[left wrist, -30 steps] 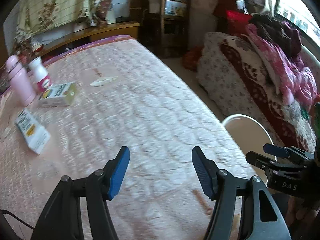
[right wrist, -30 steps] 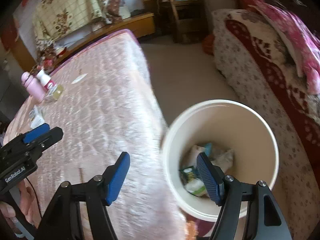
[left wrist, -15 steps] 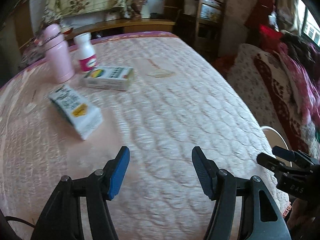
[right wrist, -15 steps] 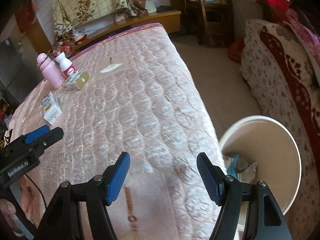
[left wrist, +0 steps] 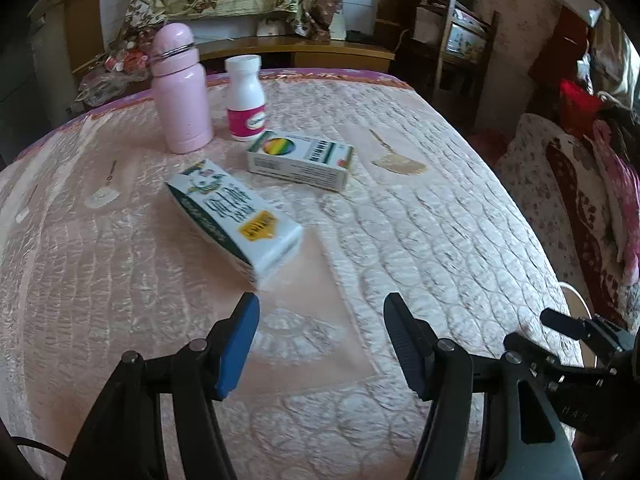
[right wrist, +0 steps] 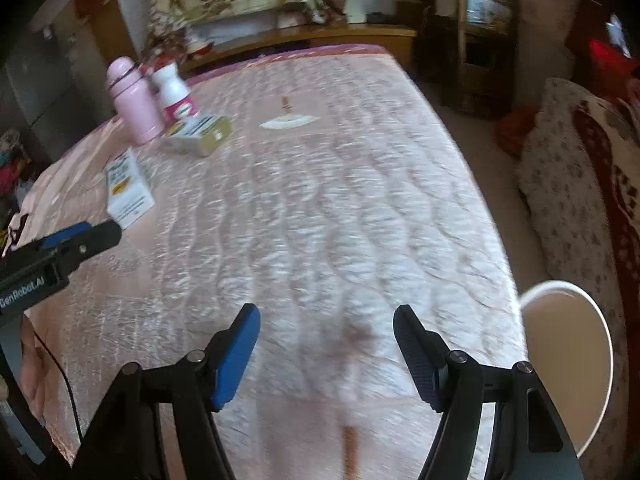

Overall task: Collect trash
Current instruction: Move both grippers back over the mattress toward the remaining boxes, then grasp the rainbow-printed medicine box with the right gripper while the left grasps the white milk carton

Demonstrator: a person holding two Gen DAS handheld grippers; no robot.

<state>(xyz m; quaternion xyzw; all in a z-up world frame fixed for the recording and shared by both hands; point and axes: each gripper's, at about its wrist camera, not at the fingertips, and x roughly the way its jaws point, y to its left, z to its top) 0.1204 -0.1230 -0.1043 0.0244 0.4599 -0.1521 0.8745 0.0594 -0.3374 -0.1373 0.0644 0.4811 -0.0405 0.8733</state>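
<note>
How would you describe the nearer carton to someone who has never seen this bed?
Look at the pink quilted bed. On its far left part stand a pink flask and a white bottle, with two cartons before them. The one meant lies nearest, white with dark green sides and a yellow label; the other carton bears a rainbow circle.

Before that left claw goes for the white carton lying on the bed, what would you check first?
1. Left claw open, nothing in it: ok.
2. White carton within sight, lying flat just ahead: ok.
3. Space around the carton, apart from the green-and-white box: ok.
4. Right claw open and out of the way: ok.
5. Trash bin beside the bed: ok.
6. Room left in the bin: cannot tell.
</note>
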